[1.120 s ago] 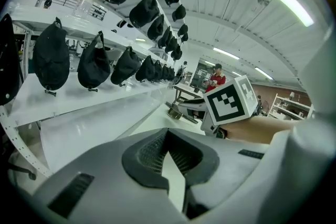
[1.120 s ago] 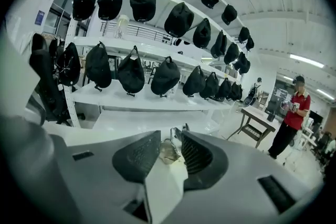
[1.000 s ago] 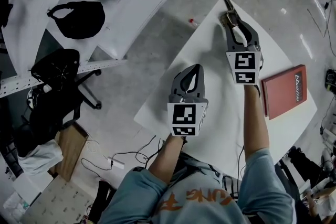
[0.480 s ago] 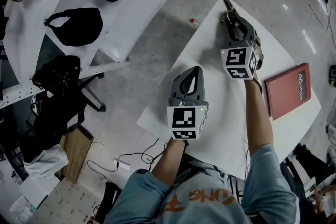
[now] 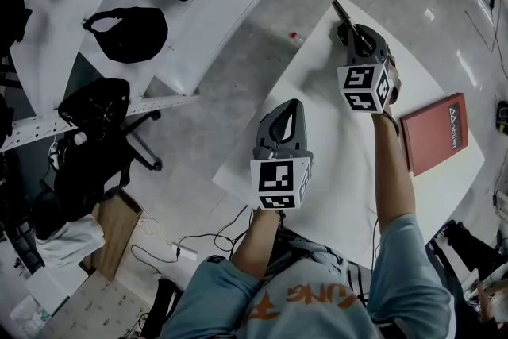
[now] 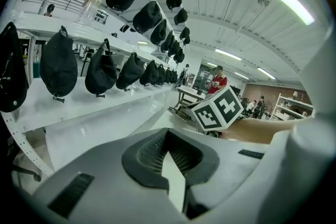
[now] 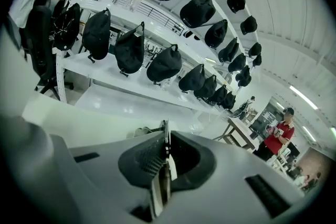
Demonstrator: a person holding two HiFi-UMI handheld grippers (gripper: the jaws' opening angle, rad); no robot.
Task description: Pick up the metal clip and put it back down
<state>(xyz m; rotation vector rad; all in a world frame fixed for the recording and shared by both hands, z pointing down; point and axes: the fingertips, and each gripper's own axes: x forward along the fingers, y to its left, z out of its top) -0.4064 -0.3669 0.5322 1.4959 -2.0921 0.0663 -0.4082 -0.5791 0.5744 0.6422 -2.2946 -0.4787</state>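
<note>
The metal clip (image 5: pixel 342 12) lies near the far corner of the white table (image 5: pixel 317 79), its dark end sticking out past my right gripper (image 5: pixel 352 31). That gripper's jaws have just been closing and now pinch the clip. In the right gripper view the thin metal clip (image 7: pixel 160 185) stands edge-on between the pads of my right gripper (image 7: pixel 165 139). My left gripper (image 5: pixel 294 107) hovers over the table's middle, shut with nothing in it. In the left gripper view the tips of my left gripper (image 6: pixel 169 132) meet, and the right gripper's marker cube (image 6: pixel 218 108) shows ahead.
A red book (image 5: pixel 435 132) lies on the table's right side. White shelves with black bags (image 5: pixel 127 33) run along the left, next to a black office chair (image 5: pixel 95 123). A small red-capped item (image 5: pixel 294 35) and cables (image 5: pixel 198 238) lie on the floor.
The right gripper's jaws, open around the clip before, have closed on it, and the gripper has rolled a little. The left gripper has stayed where it was.
</note>
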